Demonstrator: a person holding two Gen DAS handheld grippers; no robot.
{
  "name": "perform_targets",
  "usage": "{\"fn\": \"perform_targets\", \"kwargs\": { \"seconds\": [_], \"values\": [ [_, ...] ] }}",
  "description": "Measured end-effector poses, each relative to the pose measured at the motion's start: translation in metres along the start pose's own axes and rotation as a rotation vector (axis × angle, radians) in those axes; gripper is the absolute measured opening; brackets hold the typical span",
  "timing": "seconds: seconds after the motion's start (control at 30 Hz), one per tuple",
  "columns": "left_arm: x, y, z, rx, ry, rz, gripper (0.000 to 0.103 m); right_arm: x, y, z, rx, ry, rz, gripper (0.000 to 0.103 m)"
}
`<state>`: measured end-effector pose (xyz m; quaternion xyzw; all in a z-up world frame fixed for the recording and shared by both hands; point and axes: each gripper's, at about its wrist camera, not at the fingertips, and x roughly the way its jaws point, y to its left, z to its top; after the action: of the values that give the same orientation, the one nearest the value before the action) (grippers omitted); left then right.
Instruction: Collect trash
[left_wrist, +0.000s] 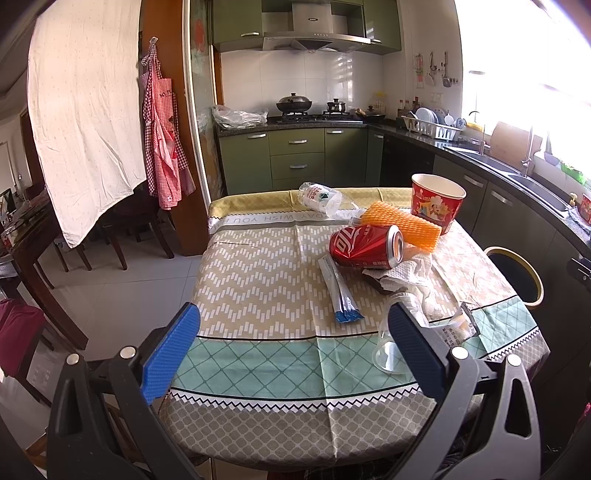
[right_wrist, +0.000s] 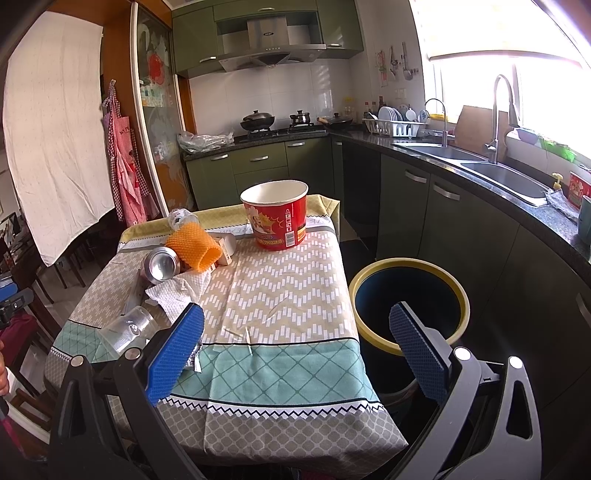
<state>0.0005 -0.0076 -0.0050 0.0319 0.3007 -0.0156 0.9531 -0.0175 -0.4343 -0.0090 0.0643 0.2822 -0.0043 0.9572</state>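
Trash lies on the clothed table (left_wrist: 258, 280): a dented red can (left_wrist: 364, 245), an orange foam net (left_wrist: 400, 225), a red paper bucket (left_wrist: 437, 203), a crushed clear bottle (left_wrist: 323, 197), a white and blue sachet (left_wrist: 338, 291), crumpled tissue (left_wrist: 404, 273) and a clear plastic cup (left_wrist: 391, 350). My left gripper (left_wrist: 295, 354) is open and empty over the near table edge. My right gripper (right_wrist: 295, 350) is open and empty, above the table's near right corner. The bucket (right_wrist: 275, 218), can (right_wrist: 162, 264), net (right_wrist: 194, 247), tissue (right_wrist: 177, 295) and cup (right_wrist: 127, 330) also show there.
A dark bin with a yellow rim (right_wrist: 408, 306) stands on the floor right of the table; it also shows in the left wrist view (left_wrist: 517, 277). Green kitchen cabinets (right_wrist: 461, 229) and a sink (right_wrist: 495, 173) run along the right. Dining chairs (left_wrist: 110, 229) stand at the left.
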Motion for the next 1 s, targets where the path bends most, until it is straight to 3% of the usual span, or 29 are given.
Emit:
{"fn": "perform_targets", "kwargs": {
  "seconds": [0.73, 1.0],
  "values": [
    [0.002, -0.001, -0.002, 0.004, 0.005, -0.006, 0.097, 0.001, -0.001, 0.000, 0.004, 0.003, 0.001, 0.099],
    [0.022, -0.001, 0.008, 0.009, 0.056, -0.018, 0.097, 0.014, -0.004, 0.005, -0.005, 0.035, -0.003, 0.099]
  ]
}}
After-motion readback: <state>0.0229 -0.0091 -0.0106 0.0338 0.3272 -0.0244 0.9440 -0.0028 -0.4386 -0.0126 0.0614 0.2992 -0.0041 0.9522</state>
